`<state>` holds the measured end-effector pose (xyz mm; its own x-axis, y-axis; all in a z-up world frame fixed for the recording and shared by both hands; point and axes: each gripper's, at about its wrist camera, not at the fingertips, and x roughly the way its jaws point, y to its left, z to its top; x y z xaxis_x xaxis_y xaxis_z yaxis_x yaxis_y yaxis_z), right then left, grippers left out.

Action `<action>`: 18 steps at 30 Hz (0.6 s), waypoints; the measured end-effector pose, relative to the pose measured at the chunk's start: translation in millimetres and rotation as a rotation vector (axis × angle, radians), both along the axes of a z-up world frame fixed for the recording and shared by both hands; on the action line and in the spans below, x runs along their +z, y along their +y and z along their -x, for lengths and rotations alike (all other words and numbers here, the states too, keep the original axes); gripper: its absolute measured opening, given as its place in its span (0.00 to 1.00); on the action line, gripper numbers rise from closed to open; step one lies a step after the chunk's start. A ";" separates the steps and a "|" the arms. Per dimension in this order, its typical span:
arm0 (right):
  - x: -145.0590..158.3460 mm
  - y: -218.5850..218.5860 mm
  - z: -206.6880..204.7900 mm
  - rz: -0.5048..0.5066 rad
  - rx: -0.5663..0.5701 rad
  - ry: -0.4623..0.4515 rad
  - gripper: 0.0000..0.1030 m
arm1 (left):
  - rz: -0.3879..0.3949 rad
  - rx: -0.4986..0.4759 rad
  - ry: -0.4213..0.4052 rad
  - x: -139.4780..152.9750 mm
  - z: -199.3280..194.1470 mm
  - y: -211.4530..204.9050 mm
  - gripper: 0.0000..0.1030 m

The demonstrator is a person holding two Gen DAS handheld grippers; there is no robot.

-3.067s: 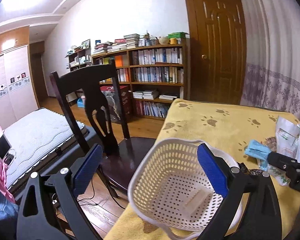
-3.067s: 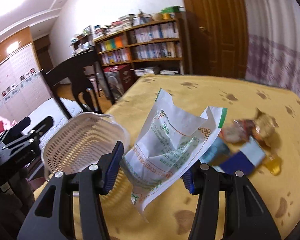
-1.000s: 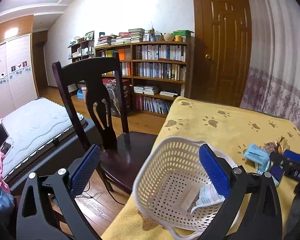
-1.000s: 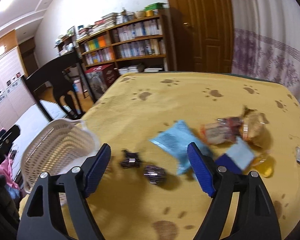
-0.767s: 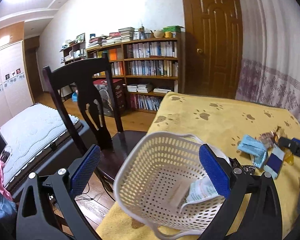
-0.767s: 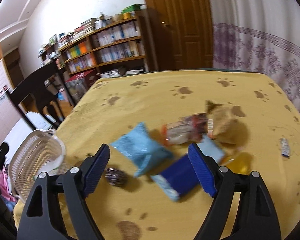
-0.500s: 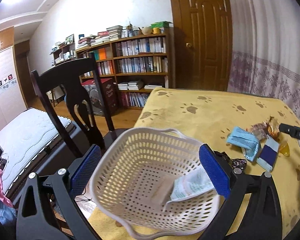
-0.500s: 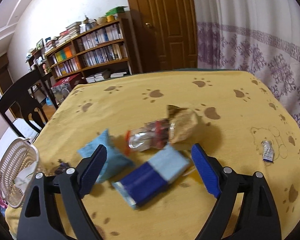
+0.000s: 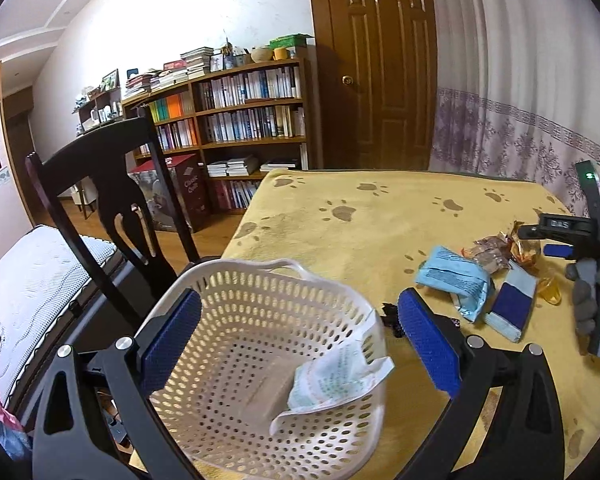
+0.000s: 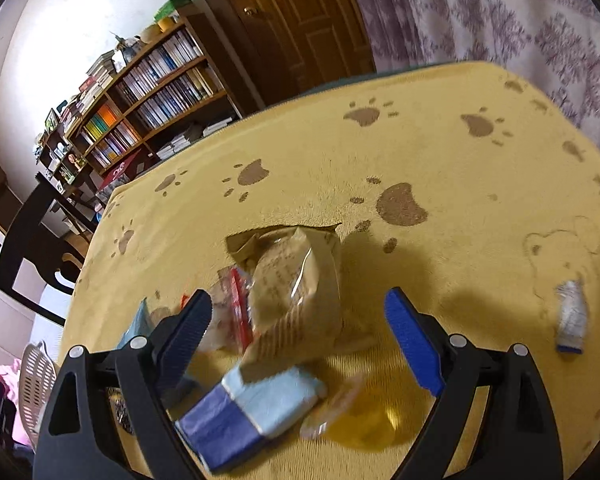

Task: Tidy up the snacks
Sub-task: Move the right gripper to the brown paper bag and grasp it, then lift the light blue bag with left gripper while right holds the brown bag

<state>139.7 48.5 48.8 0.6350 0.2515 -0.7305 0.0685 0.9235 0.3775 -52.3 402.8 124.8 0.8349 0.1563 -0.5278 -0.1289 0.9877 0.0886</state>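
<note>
Right gripper (image 10: 298,334) gapes wide over the brown packet (image 10: 296,280) (apparently not touching); left gripper (image 9: 298,344) wide, straddling the basket (image 9: 260,360).

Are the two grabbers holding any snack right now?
No. The right gripper is open above the brown snack bag, not closed on it. The left gripper is open around the white basket.

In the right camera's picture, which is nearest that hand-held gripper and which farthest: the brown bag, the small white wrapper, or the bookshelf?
1. Brown bag: between the open fingers of the right hand-held gripper.
2. Small white wrapper: on the cloth, off to the right.
3. Bookshelf: across the room, upper left.
</note>
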 end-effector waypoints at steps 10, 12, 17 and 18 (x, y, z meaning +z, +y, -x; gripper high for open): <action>-27.3 9.5 -26.1 -0.062 0.058 0.078 0.85 | -0.007 -0.046 0.026 -3.6 -16.1 -14.8 0.97; -27.1 13.0 -25.4 -0.046 0.067 0.074 0.82 | -0.005 -0.062 0.037 -5.2 -20.8 -20.5 0.97; -26.8 7.6 -20.5 -0.016 0.068 0.074 0.56 | -0.007 -0.096 0.064 -9.5 -31.8 -33.9 0.97; -26.6 6.3 -19.0 -0.021 0.066 0.071 0.55 | -0.008 -0.102 0.069 -10.6 -33.4 -36.0 0.97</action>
